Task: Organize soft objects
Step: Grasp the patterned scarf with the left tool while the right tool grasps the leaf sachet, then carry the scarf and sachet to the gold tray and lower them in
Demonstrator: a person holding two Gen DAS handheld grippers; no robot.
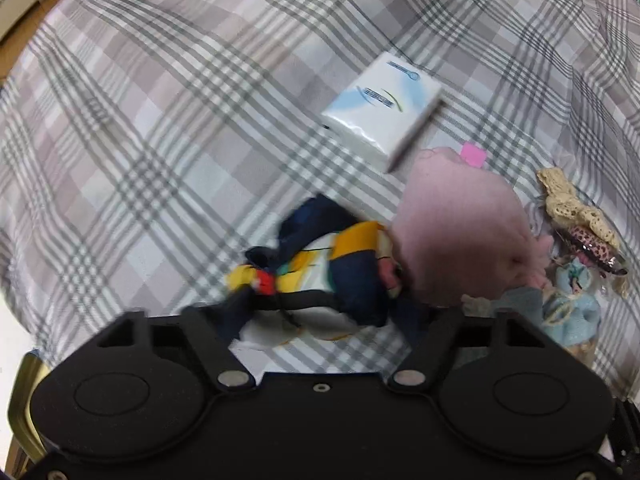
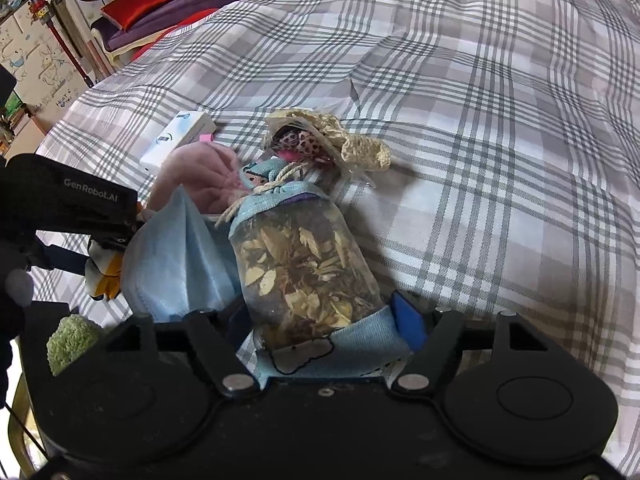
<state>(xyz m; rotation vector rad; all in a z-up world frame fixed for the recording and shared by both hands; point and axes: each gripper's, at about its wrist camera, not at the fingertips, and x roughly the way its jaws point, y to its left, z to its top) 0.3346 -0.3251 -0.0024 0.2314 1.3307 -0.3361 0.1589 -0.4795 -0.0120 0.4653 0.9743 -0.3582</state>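
Both tongs spread: left tongs (image 1: pixel 320 312) around plush toy (image 1: pixel 332 268), right tongs (image 2: pixel 320 320) around sachet (image 2: pixel 304 268).

Sachet bag (image 2: pixel 304 268) lies btwn right claw (image 2: pixel 320 320) fingers on bedspread (image 2: pixel 500 120).

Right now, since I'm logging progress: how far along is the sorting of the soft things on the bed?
Partly done: the pink plush, lace scrunchie and blue face mask sit clustered. In hand: the left gripper is at the penguin plush; the right gripper straddles the herb sachet. Left: the tissue pack lies apart.
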